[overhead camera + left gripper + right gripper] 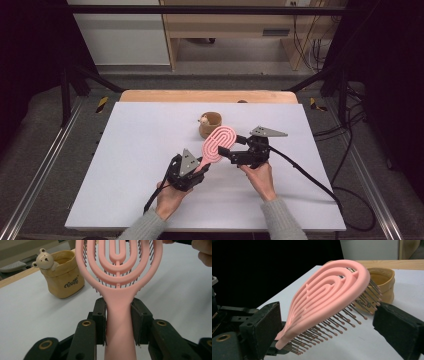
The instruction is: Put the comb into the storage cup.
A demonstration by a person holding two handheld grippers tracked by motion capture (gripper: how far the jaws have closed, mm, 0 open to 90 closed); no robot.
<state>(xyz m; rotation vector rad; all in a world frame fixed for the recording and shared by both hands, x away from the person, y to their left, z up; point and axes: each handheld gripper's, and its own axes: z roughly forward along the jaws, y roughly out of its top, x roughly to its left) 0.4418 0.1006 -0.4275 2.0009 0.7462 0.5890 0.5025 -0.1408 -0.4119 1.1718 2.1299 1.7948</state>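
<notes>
Where the left gripper (192,172) rises from the near middle of the white table (125,165), we see its two black jaws pinched tight on the handle of the pink hairbrush (218,145), one pad on each flank of the handle in the left gripper view. The brush head (117,265) is held up off the table and tilts away toward the far side, its vented back facing up and its bristles pointing down and to the right.

We see the right gripper (235,150) just beside the brush head, with its jaws spread wide on either side of it. In the right gripper view one pad (265,325) stands off the smooth back near the neck and the other (398,325) lies beyond the bristle tips (352,317), with a gap showing on both sides, so neither pad presses on the brush.

Close behind the brush head stands a tan paper-bag pot (210,125) with a small bear figure (45,258) perched on its rim. The pot is open at the top, apart from the brush, and in the high view the brush head overlaps its near edge.
</notes>
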